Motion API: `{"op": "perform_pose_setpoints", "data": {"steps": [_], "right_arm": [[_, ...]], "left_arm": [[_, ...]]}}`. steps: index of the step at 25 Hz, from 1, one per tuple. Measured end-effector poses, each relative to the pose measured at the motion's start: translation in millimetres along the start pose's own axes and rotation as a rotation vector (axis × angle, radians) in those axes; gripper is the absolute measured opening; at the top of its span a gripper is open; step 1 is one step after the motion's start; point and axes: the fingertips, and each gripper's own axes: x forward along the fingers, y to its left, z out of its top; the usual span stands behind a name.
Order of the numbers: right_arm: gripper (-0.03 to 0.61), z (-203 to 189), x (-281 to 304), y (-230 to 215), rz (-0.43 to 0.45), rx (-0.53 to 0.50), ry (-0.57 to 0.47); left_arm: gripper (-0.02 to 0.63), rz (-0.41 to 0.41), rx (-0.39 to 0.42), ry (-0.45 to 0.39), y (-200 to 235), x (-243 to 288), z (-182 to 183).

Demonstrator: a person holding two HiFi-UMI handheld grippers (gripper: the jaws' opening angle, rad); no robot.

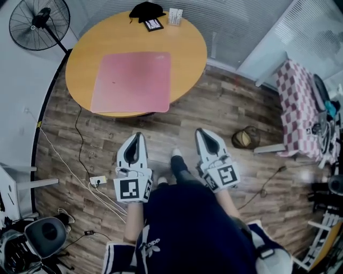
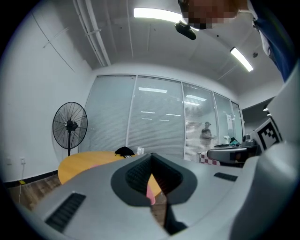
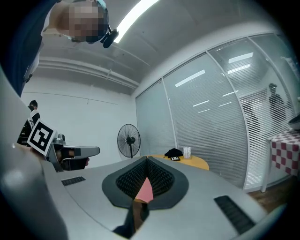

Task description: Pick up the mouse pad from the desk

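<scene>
A pink mouse pad (image 1: 131,81) lies flat on the round wooden desk (image 1: 187,48), its near edge at the desk's rim. My left gripper (image 1: 138,135) and right gripper (image 1: 201,131) hover side by side over the wood floor, short of the desk and pointing level toward it. Both are shut with nothing between their jaws. In the left gripper view the jaws meet at the tip (image 2: 150,156), and a sliver of the pink pad (image 2: 150,192) shows below it, with the desk (image 2: 79,161) beyond. The right gripper view has its closed jaws (image 3: 146,160) framing the pad (image 3: 145,190).
A black bundle (image 1: 146,9), a small dark card (image 1: 154,24) and a white box (image 1: 175,17) sit at the desk's far edge. A standing fan (image 1: 38,21) is at far left. A checkered-cloth table (image 1: 300,109), a floor basket (image 1: 245,138) and a power strip (image 1: 97,181) with cables flank me.
</scene>
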Motion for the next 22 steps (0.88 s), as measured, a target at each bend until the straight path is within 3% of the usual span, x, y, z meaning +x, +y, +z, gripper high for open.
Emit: {"op": "perform_pose_setpoints", "data": {"steps": [12, 22], "right_arm": [[0.003, 11.1, 88.7, -63.7, 0.138, -0.059, 0.025], [0.003, -4.3, 118.5, -67.5, 0.129, -0.034, 0.083]], "left_arm": [[0.003, 0.134, -0.007, -0.046, 19.0, 81.6, 19.2], [0.004, 0.170, -0.032, -0.019, 48.6, 95.8, 11.3]]}}
